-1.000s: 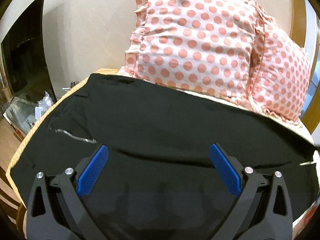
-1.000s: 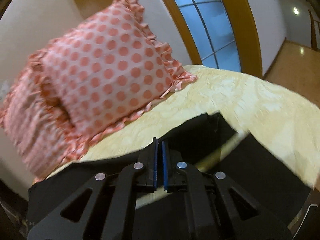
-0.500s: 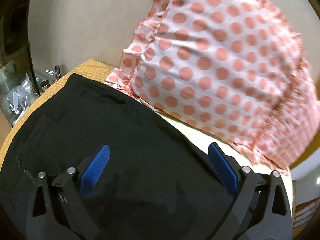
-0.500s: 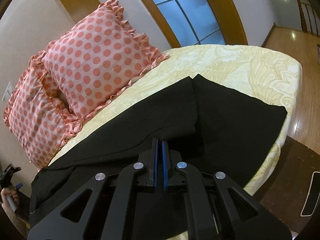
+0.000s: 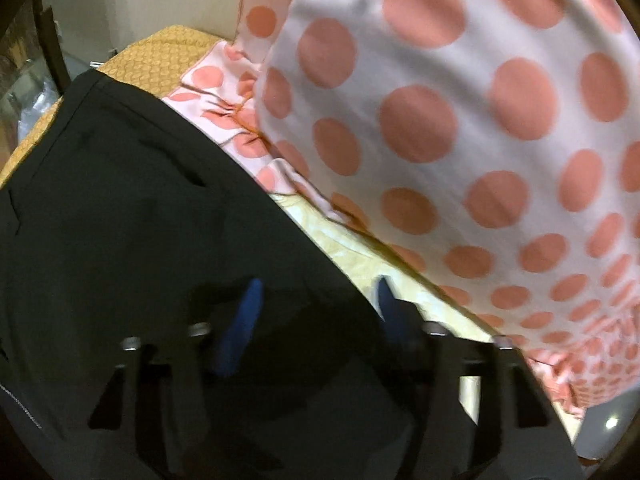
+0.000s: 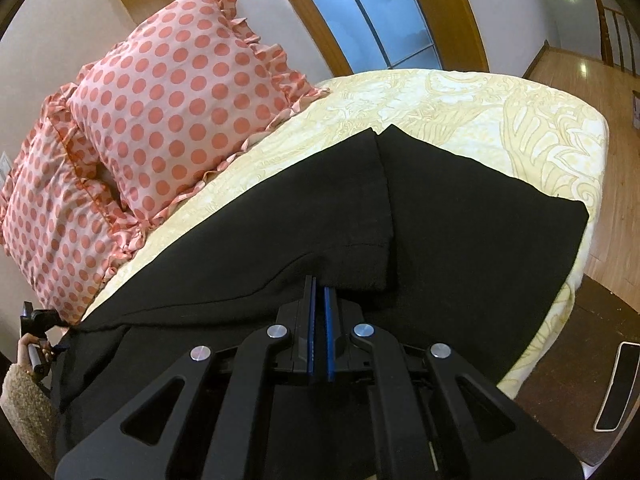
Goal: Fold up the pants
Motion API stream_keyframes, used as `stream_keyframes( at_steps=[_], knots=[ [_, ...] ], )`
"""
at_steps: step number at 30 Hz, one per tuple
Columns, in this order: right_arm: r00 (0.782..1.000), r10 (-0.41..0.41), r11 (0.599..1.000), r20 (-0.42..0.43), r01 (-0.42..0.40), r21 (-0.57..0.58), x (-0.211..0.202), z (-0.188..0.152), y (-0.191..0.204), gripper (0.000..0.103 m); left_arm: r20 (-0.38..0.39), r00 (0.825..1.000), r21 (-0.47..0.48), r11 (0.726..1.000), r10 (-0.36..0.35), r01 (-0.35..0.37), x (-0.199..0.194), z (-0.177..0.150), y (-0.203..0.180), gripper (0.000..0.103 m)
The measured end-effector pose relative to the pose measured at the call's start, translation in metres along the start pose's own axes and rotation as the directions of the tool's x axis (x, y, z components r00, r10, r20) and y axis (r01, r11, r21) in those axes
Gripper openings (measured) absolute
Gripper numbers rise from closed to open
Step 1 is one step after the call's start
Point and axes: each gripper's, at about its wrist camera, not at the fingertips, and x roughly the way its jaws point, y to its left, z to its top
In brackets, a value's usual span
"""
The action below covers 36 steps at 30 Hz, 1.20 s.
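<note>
The black pants (image 6: 460, 216) lie spread across the cream patterned bedspread (image 6: 480, 108), filling the centre and lower half of the right wrist view, with one hemmed leg end folded over the rest near the middle of the frame. Two pink pillows with coral dots (image 6: 180, 92) lean against the wall at the upper left, their ruffled edge just beside the far border of the cloth. The right gripper (image 6: 319, 300) sits at the lower centre, its blue pads clenched flat together; the black fabric lies right at its tip, but whether a fold is pinched there cannot be told. At the far left edge a hand in a fuzzy sleeve (image 6: 34, 350) grips a handle. In the blurred left wrist view the left gripper (image 5: 316, 300) hangs at the lower centre, jaws closing, with the far edge of the pants (image 5: 140, 220) between the blue pads, which do not visibly press on it. A dotted pillow (image 5: 460, 120) fills the upper right.
</note>
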Motion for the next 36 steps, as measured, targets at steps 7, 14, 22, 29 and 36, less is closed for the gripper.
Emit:
stream_keyframes(
  at_steps=[7, 14, 22, 29, 36],
  knots=[
    [0.999, 0.027, 0.999, -0.024, -0.026, 0.033, 0.000, 0.001, -0.004, 0.005, 0.087, 0.992, 0.024, 0.995, -0.093, 0.092, -0.053, -0.038, 0.033, 0.008],
    [0.989, 0.132, 0.981, -0.067, -0.121, 0.149, -0.005, 0.005, -0.014, 0.035, 0.219, 0.944, 0.085, 0.969, -0.247, 0.234, -0.165, -0.118, 0.089, 0.008],
    [0.976, 0.212, 0.930, -0.052, -0.185, 0.316, -0.015, 0.011, -0.028, 0.056, 0.240, 0.930, 0.099, 0.960, -0.278, 0.262, -0.204, -0.167, 0.130, 0.008],
    [0.969, 0.236, 0.876, -0.076, -0.179, 0.447, 0.008, 0.020, -0.040, 0.016, 0.243, 0.927, 0.105, 0.958, -0.285, 0.267, -0.206, -0.168, 0.129, 0.008],
    [0.954, 0.291, 0.897, 0.065, -0.296, 0.328, -0.002, 0.060, -0.033, 0.003, 0.247, 0.933, 0.124, 0.963, -0.263, 0.239, -0.219, -0.177, 0.134, 0.008]
  ],
)
